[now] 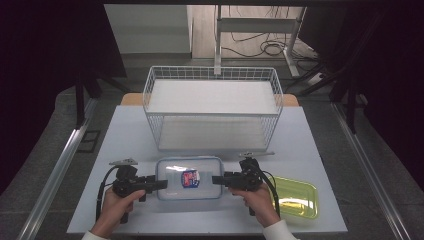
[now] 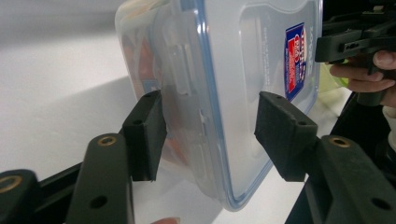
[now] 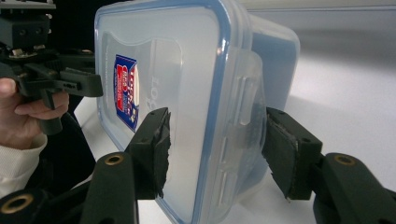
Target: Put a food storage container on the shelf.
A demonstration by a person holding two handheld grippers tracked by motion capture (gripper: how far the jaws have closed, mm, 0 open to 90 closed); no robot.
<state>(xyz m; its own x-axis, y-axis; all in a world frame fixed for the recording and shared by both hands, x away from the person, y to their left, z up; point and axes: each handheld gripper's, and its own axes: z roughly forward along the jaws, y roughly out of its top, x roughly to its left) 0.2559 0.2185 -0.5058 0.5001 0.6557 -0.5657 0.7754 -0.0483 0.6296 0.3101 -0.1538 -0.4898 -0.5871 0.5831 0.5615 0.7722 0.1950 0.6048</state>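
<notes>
A clear plastic container (image 1: 189, 178) with a blue-rimmed snap lid and a red-and-blue sticker is sitting flat on the pale tabletop (image 1: 130, 130), near the front edge, just in front of a white wire basket (image 1: 212, 107). It's being flanked from both short ends at once.

The left gripper (image 1: 161, 184) is brought in level against the container's left end. In the left gripper view, the lid and its side latch (image 2: 184, 70) are straddled by the two black jaws, one pad (image 2: 148, 133) on the body side, the other on the lid side. The pads look right up against the plastic, though a firm squeeze can't be told for sure, since a sliver of gap seems to be left on the lid side.

Same story on the other end: the right gripper (image 1: 218, 179) is set over the right edge, with the rim sandwiched between its pads (image 3: 154, 149) in the right gripper view. The jaws are at a medium width, matched to the container's thickness.

A yellow-green tray (image 1: 299, 197) is parked on the tabletop just right of the right hand (image 1: 260, 200), apart from the container.
</notes>
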